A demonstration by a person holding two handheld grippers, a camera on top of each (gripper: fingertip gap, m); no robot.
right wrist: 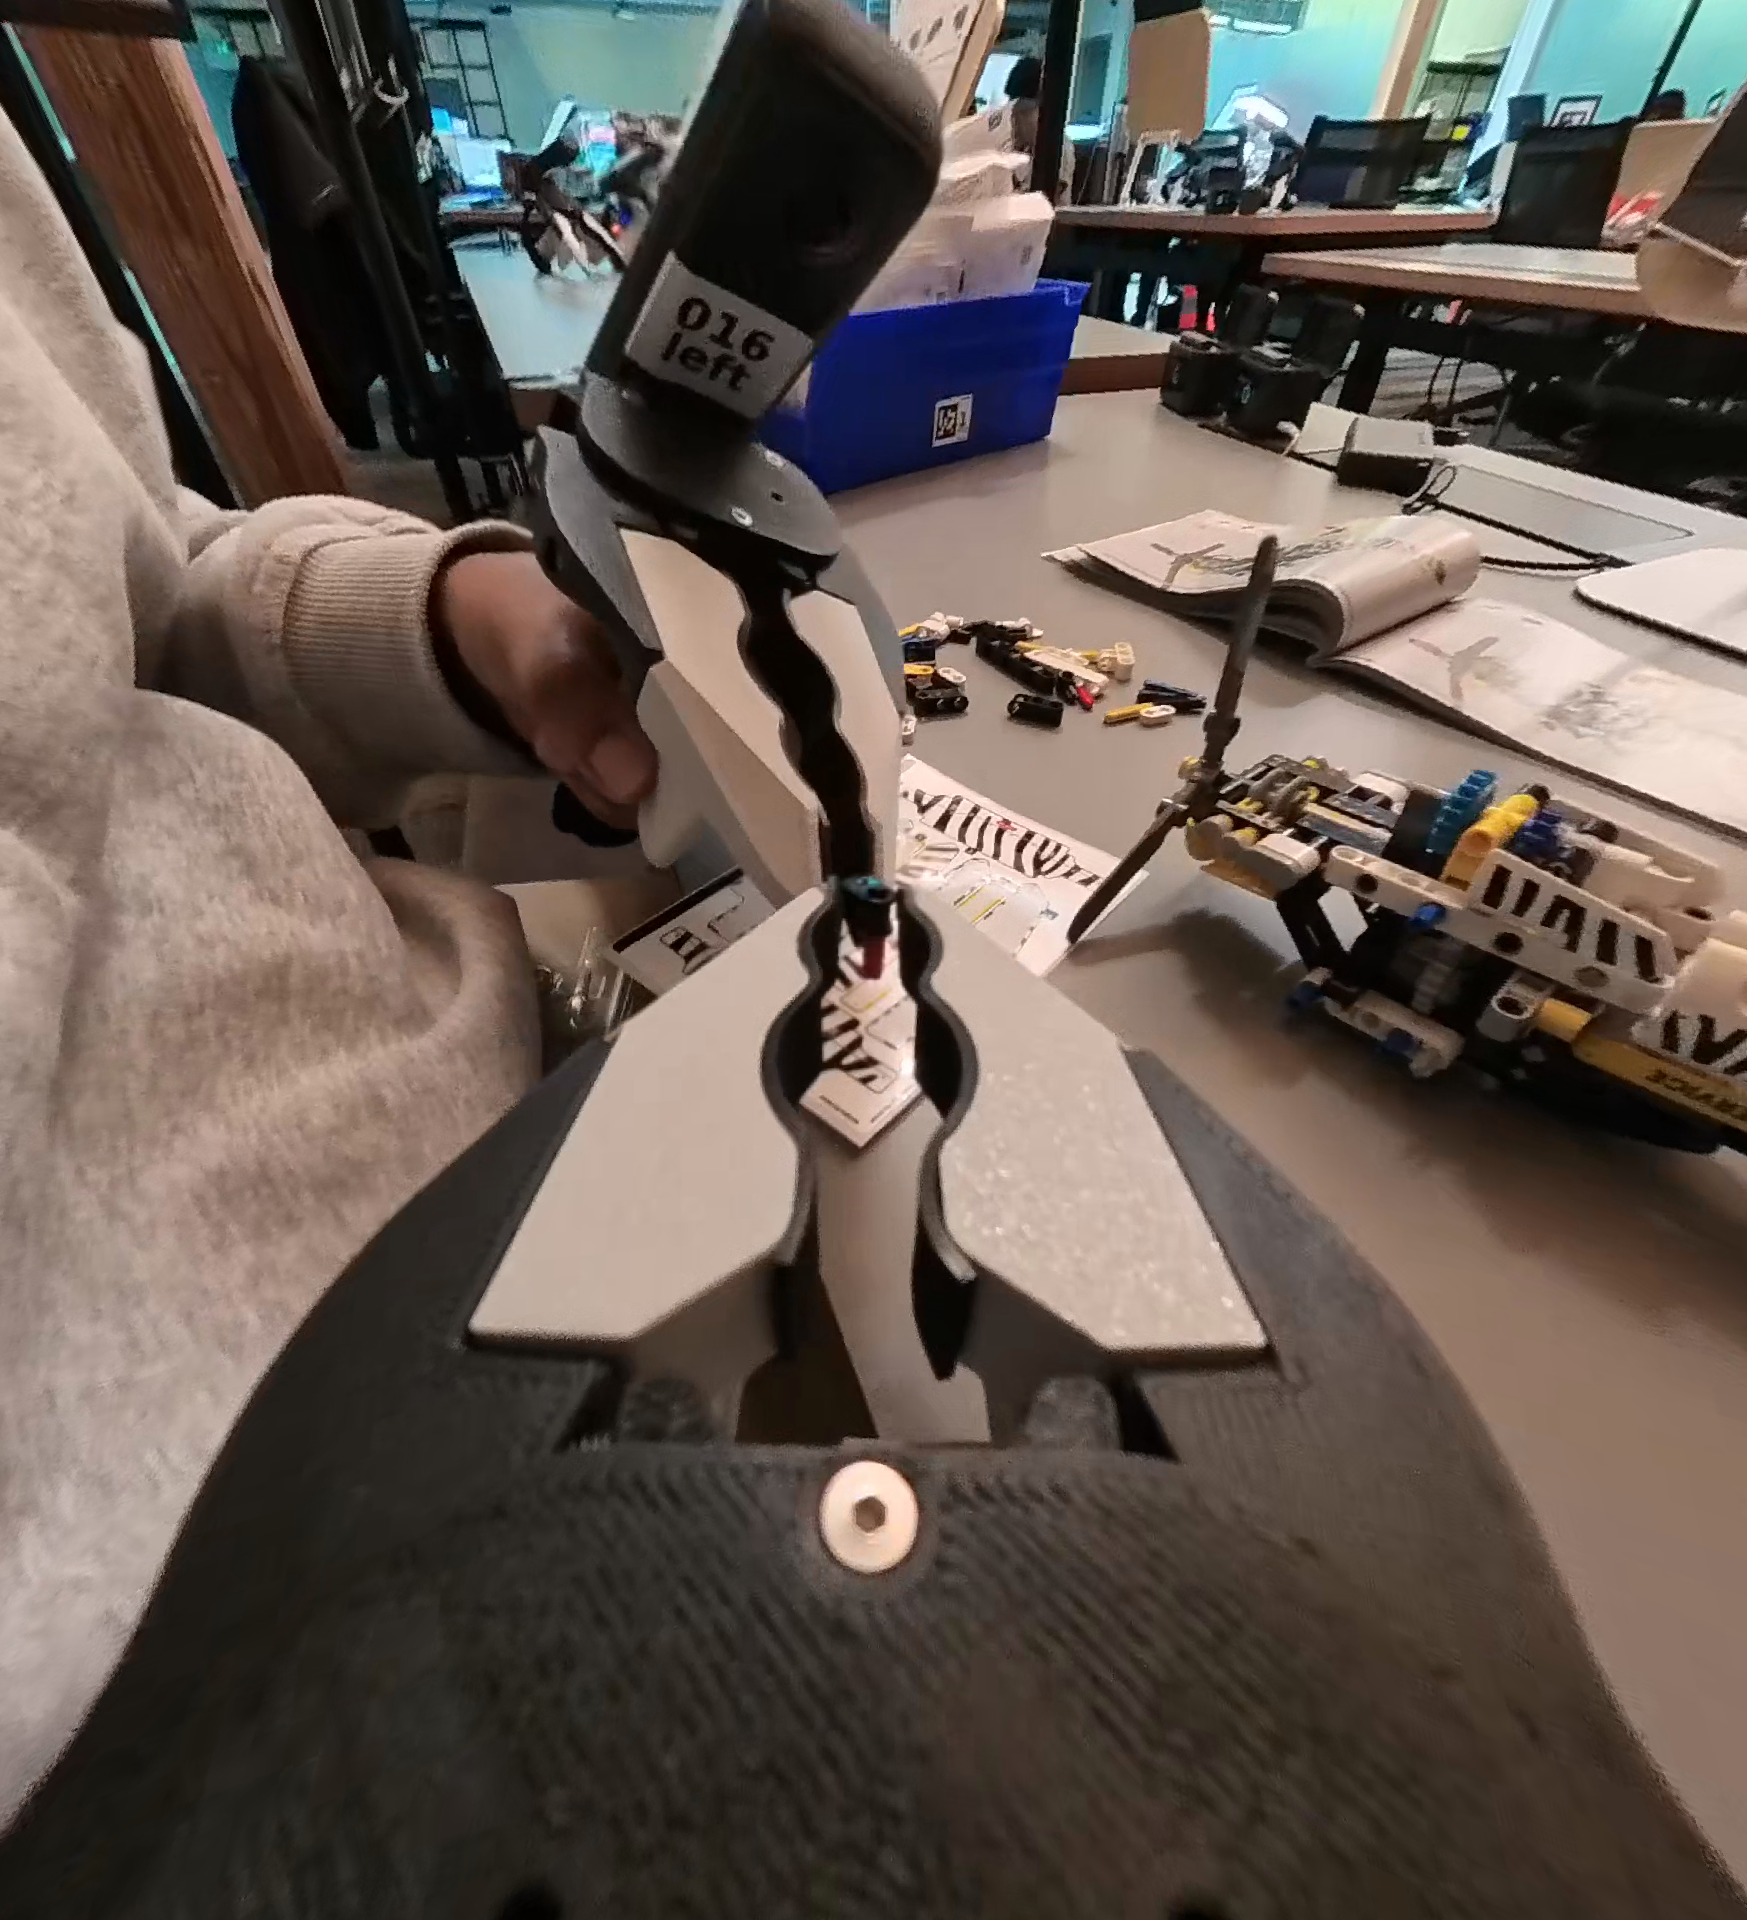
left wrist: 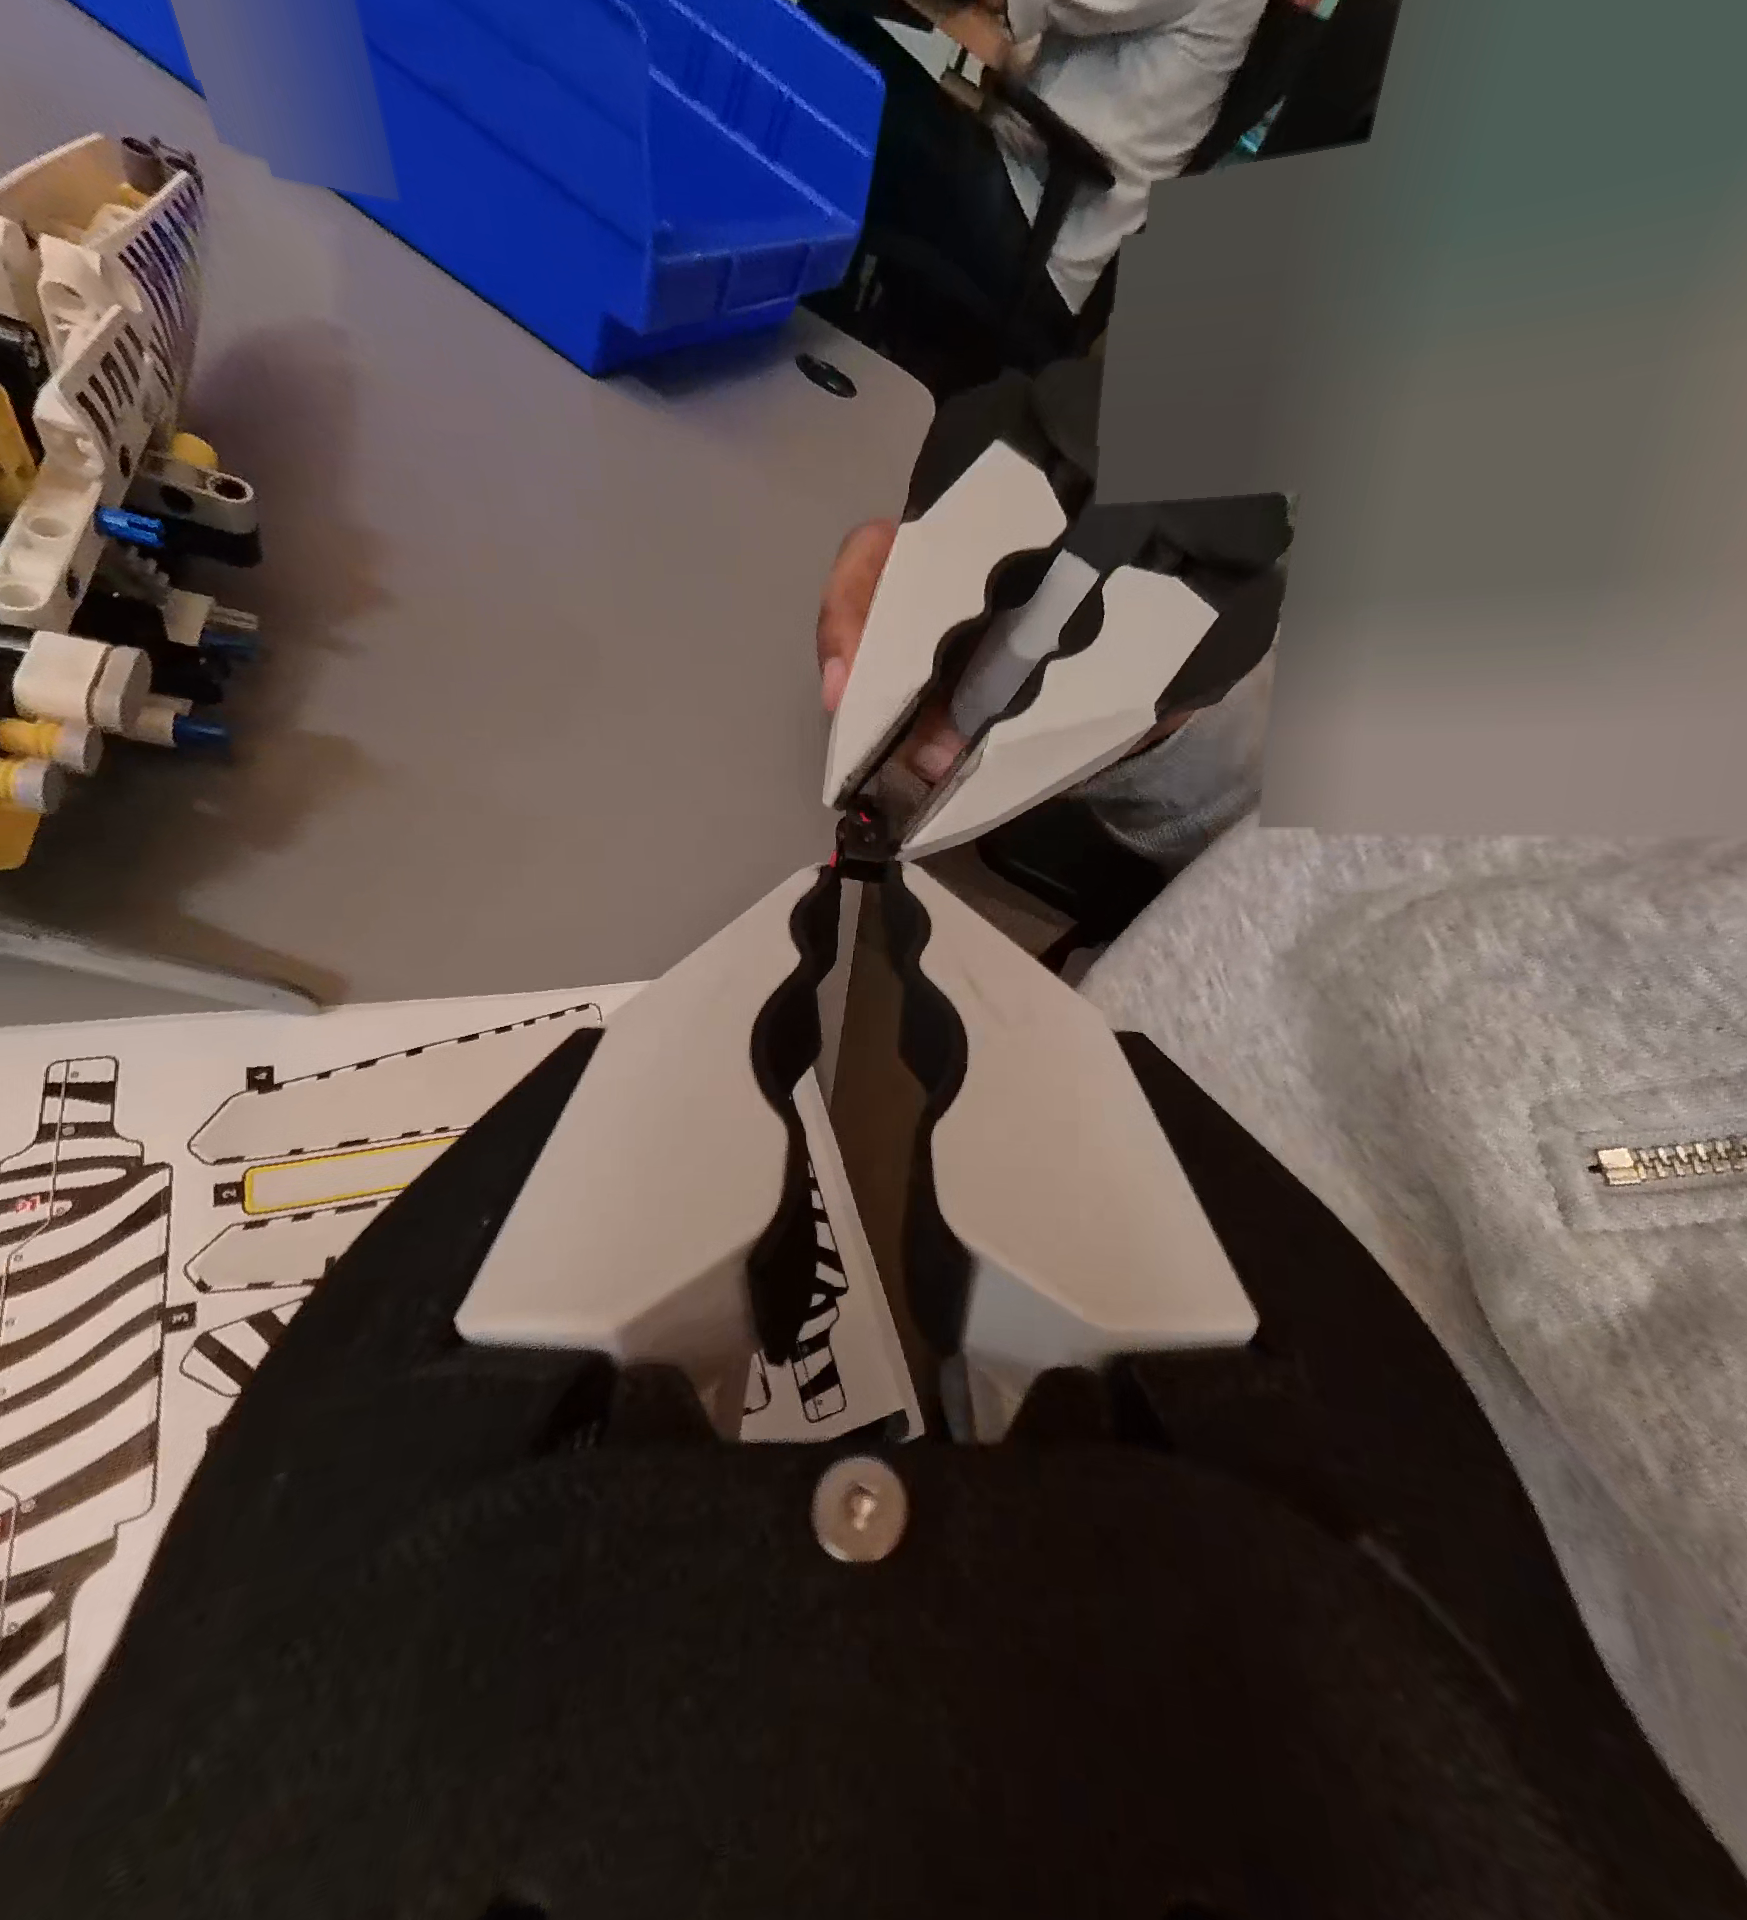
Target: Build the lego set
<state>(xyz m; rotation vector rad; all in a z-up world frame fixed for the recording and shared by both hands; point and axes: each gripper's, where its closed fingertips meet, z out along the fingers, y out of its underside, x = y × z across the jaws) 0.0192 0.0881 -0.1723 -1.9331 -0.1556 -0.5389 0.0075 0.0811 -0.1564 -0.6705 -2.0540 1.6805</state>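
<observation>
Both grippers, left gripper and right gripper, tip-to-tip, clamped on one small black piece, sticker sheet beneath.

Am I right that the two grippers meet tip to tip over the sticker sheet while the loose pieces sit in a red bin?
Not quite: in the right wrist view the loose pieces lie on the bare table, not in a bin. The left gripper and right gripper do meet over the sticker sheet.

Each gripper is viewed closely from behind its own fingers; the table, sticker sheet and tip-to-tip meeting are shared.
</observation>
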